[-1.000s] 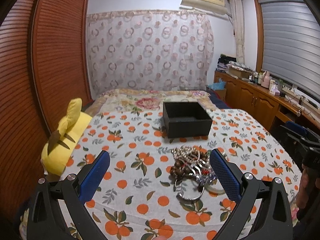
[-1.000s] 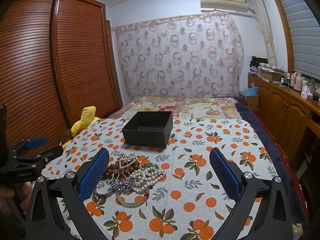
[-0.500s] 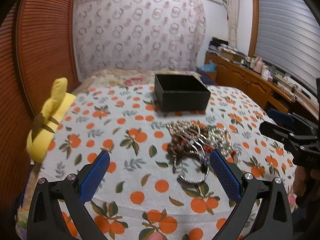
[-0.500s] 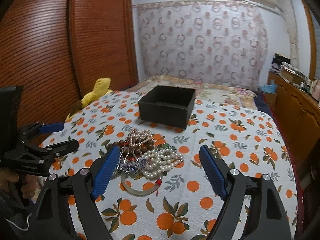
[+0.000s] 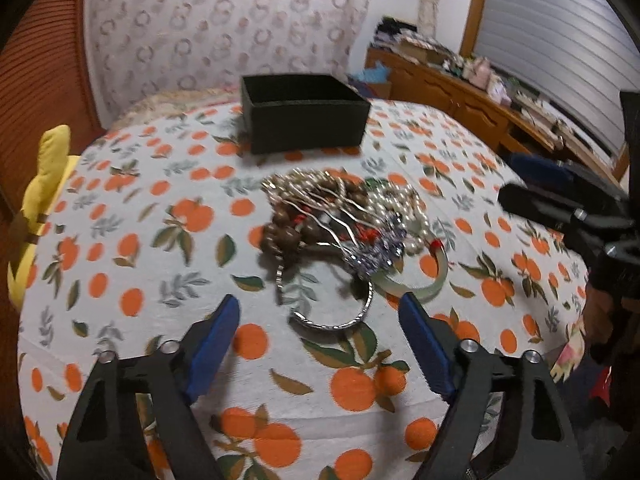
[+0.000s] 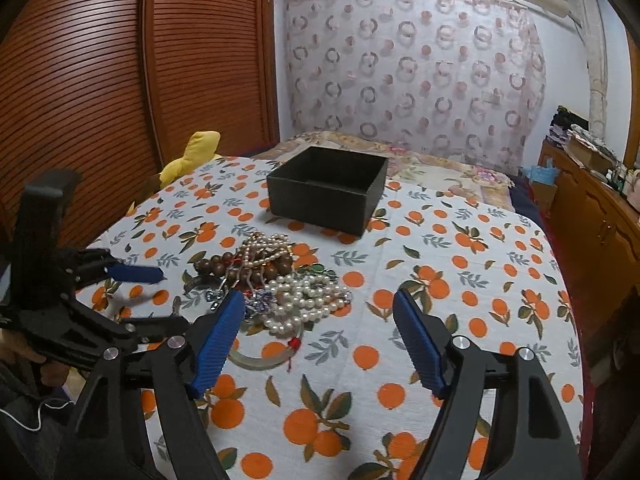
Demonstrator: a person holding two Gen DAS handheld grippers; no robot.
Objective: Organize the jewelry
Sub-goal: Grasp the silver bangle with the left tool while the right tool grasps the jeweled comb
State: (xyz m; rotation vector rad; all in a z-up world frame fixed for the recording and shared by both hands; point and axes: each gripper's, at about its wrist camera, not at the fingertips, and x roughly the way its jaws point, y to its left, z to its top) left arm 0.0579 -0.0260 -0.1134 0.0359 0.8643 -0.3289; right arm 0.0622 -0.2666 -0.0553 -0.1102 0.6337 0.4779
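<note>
A tangled jewelry pile (image 5: 340, 220) (image 6: 280, 280) lies on the orange-print bedspread (image 5: 140, 240): brown wooden beads (image 5: 284, 236), white pearls (image 6: 308, 300), a silver bangle (image 5: 332, 322) and a pale green bangle (image 5: 424, 284). Behind it stands an open black box (image 5: 304, 120) (image 6: 328, 192). My left gripper (image 5: 318, 302) tilts down over the pile's near side, its jaws closing, the silver bangle just ahead of the tips and untouched. My right gripper (image 6: 318, 300) hovers at the pearls from the other side, jaws closing too, with no pad on anything.
A yellow plush toy (image 5: 40, 200) (image 6: 196, 152) sits at the bed's left edge beside slatted wooden wardrobe doors (image 6: 120, 80). A wooden cabinet (image 5: 460, 100) with clutter runs along the right wall. A patterned curtain (image 6: 400, 60) hangs behind the bed.
Both grippers have dropped and tilted down toward the jewelry pile, which now looks larger and nearer. Both pairs of jaws have narrowed. The pile and box have not moved.
</note>
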